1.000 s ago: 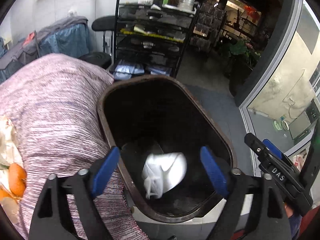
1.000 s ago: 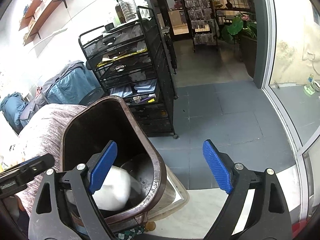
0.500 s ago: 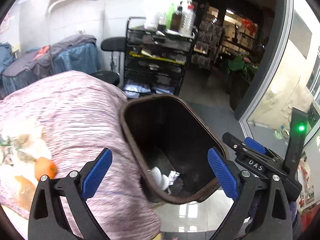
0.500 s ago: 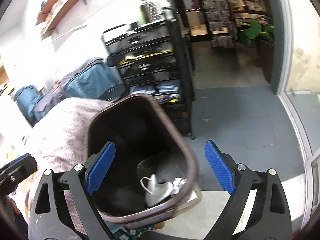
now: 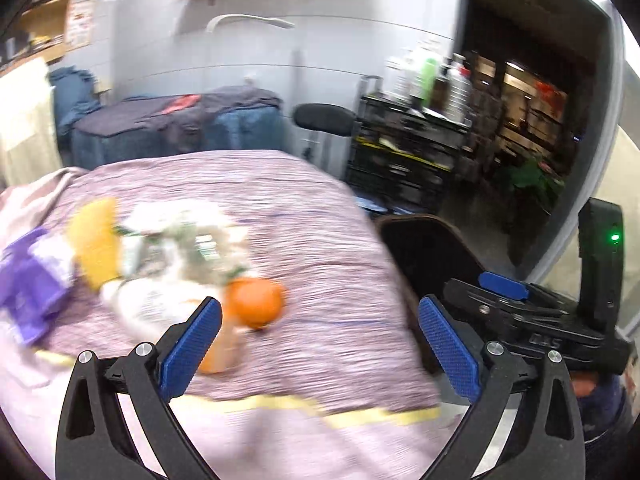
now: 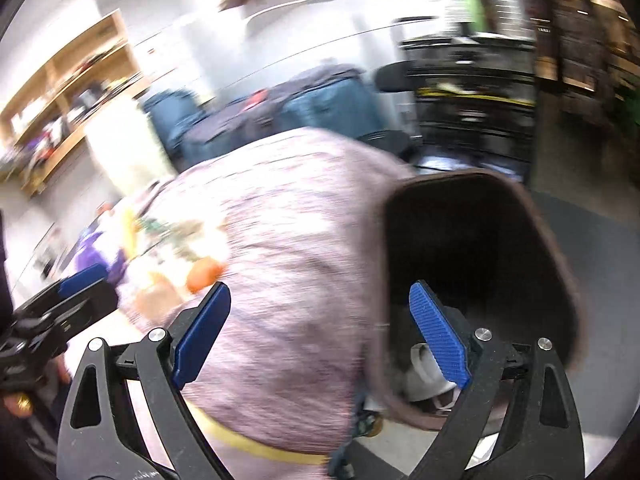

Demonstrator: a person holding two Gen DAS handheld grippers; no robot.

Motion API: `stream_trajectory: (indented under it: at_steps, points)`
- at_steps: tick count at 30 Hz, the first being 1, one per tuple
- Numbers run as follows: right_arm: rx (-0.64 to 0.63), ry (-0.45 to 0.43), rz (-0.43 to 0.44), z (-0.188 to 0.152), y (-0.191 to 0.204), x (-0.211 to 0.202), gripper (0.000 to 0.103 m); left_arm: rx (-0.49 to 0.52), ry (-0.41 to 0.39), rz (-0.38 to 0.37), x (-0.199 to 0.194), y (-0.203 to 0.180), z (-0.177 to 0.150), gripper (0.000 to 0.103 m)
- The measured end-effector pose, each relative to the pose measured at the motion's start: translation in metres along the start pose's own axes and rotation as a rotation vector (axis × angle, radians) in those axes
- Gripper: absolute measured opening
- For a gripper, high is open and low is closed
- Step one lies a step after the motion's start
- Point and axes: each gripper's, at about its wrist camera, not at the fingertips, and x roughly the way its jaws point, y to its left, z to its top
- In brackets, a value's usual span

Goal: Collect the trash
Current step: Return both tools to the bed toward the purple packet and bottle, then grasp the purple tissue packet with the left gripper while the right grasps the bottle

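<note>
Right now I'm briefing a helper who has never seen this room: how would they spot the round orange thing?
Find the table under the pinkish striped cloth beside the dark brown bin. A blurred heap of litter lies on it. At the heap's bin-side edge sits the orange fruit, the only round, solid orange item among pale wrappers.

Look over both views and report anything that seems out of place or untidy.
A loose heap of litter sits on the pink striped cloth-covered table: white crumpled wrappers, a round orange fruit, a yellow packet and a purple bag. The dark brown plastic bin beside it holds only a little white paper.
</note>
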Motion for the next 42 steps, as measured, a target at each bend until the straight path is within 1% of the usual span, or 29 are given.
stream_trajectory:
  at_steps: [3, 5, 12, 13, 16, 19, 20, 22, 26, 28, 30, 32, 36, 38, 40, 42]
  points:
    - [-0.103, 0.04, 0.074, 0.004, 0.04, 0.017, 0.09, -0.037, -0.007, 0.06, -0.01, 0.031, -0.005, 0.097]
    - [-0.162, 0.066, 0.103, 0.005, 0.062, 0.027, 0.09, -0.07, -0.006, 0.1, -0.016, 0.054, -0.009, 0.097]
    - [-0.348, 0.2, 0.255, 0.004, 0.135, 0.063, 0.09, -0.16, 0.004, 0.224, -0.037, 0.125, -0.03, 0.097]
    - [-0.39, 0.222, 0.271, 0.004, 0.147, 0.07, 0.09, -0.167, 0.005, 0.236, -0.04, 0.133, -0.033, 0.097]
    - [-0.485, 0.259, 0.283, 0.001, 0.169, 0.086, 0.09, -0.178, 0.007, 0.281, -0.049, 0.159, -0.038, 0.097]
    - [-0.545, 0.313, 0.309, 0.004, 0.183, 0.103, 0.086, -0.174, 0.02, 0.325, -0.053, 0.182, -0.039, 0.097]
    - [-0.554, 0.328, 0.314, 0.007, 0.183, 0.109, 0.085, -0.175, 0.025, 0.329, -0.053, 0.188, -0.039, 0.097]
    - [-0.583, 0.353, 0.315, 0.011, 0.189, 0.122, 0.08, -0.177, 0.038, 0.336, -0.053, 0.202, -0.038, 0.097]
    - [-0.628, 0.401, 0.303, 0.016, 0.2, 0.147, 0.077, -0.174, 0.051, 0.354, -0.052, 0.224, -0.034, 0.097]
    - [-0.652, 0.425, 0.298, 0.015, 0.204, 0.158, 0.074, -0.178, 0.061, 0.353, -0.049, 0.234, -0.031, 0.097]
    - [-0.689, 0.45, 0.289, 0.014, 0.211, 0.17, 0.074, -0.19, 0.066, 0.35, -0.048, 0.245, -0.028, 0.097]
    - [-0.712, 0.493, 0.284, 0.012, 0.216, 0.182, 0.073, -0.194, 0.076, 0.347, -0.045, 0.253, -0.025, 0.097]
    - [-0.735, 0.566, 0.27, 0.007, 0.223, 0.206, 0.071, -0.168, 0.106, 0.323, -0.035, 0.26, -0.018, 0.096]
    - [-0.729, 0.575, 0.273, 0.008, 0.226, 0.213, 0.069, -0.155, 0.119, 0.327, -0.029, 0.263, -0.014, 0.095]
    - [-0.71, 0.585, 0.279, 0.011, 0.225, 0.215, 0.064, -0.144, 0.133, 0.322, -0.022, 0.266, -0.009, 0.093]
    - [-0.701, 0.585, 0.28, 0.012, 0.224, 0.215, 0.064, -0.137, 0.147, 0.304, -0.015, 0.268, -0.004, 0.091]
